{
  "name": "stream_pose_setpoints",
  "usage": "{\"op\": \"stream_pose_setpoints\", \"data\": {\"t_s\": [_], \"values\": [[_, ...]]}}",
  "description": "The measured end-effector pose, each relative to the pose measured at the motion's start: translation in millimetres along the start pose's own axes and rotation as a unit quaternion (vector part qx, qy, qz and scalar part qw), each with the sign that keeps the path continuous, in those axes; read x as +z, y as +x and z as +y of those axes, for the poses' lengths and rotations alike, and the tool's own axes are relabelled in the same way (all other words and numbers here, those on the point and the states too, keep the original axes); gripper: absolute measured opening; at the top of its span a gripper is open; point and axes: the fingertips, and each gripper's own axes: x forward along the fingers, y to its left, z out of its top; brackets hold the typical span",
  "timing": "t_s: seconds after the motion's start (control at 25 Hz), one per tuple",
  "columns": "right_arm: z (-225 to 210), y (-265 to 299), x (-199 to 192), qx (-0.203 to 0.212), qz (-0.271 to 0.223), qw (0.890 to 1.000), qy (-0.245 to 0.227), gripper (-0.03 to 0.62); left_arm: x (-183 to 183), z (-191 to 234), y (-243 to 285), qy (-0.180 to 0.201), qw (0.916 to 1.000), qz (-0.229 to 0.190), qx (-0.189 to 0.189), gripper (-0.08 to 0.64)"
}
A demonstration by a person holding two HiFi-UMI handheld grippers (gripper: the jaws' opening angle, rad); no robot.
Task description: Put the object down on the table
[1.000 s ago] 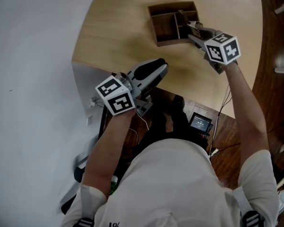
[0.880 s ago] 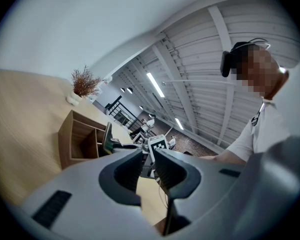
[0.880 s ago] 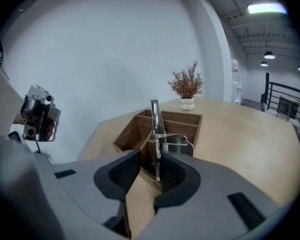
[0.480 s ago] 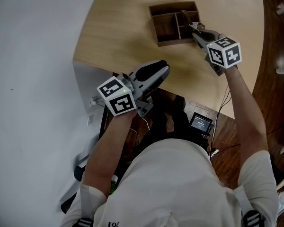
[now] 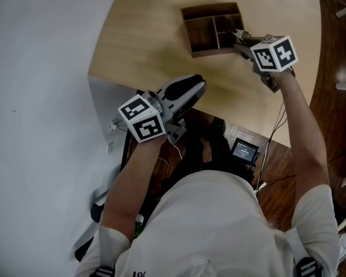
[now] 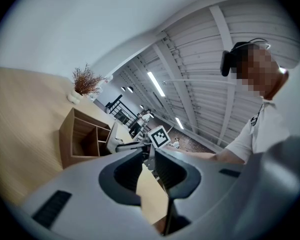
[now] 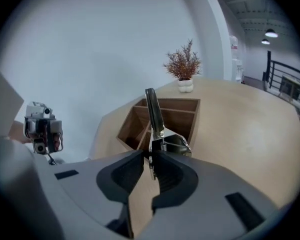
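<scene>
Jaws of the right gripper (image 7: 151,156) pinch the near end of a metal spring clip (image 7: 154,115). The clip rises just ahead of them, held above the bench (image 7: 250,129) at the wooden organiser box (image 7: 182,115). The left gripper (image 6: 148,160) jaws sit drawn together, nothing between them.

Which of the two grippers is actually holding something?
The right gripper, up by the wooden box: its jaws pinch a metal tool. The left gripper has nothing between its jaws.
</scene>
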Motion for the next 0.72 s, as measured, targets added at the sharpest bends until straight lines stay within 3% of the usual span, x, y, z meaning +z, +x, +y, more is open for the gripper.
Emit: {"op": "stream_pose_setpoints", "data": {"t_s": [0.08, 0.16, 0.28, 0.36, 0.52, 0.6, 0.72], "values": [[-3, -4, 4, 0.013, -0.045, 0.998, 0.047, 0.041, -1, 2, -1, -0.002, 1.0, -0.001, 0.002, 0.071], [-6, -13, 8, 0.005, -0.096, 0.993, 0.064, 0.041, -2, 2, -1, -0.003, 1.0, 0.0, 0.002, 0.071], [-9, -23, 2, -0.052, -0.109, 0.993, -0.01, 0.043, -3, 2, -1, -0.006, 1.0, 0.001, 0.001, 0.071], [-6, -25, 0, -0.069, -0.11, 0.991, -0.042, 0.043, -3, 2, -2, -0.007, 1.0, 0.0, 0.001, 0.071], [-5, -34, 8, -0.063, -0.138, 0.988, -0.025, 0.043, -2, 1, 0, -0.007, 1.0, 0.002, -0.003, 0.071], [-2, -34, 9, -0.061, -0.137, 0.988, -0.033, 0.078, -2, 0, 0, -0.007, 1.0, 0.002, -0.004, 0.071], [-2, -34, 8, -0.065, -0.133, 0.988, -0.038, 0.08, -1, -1, 1, -0.006, 1.0, 0.001, -0.007, 0.071]]}}
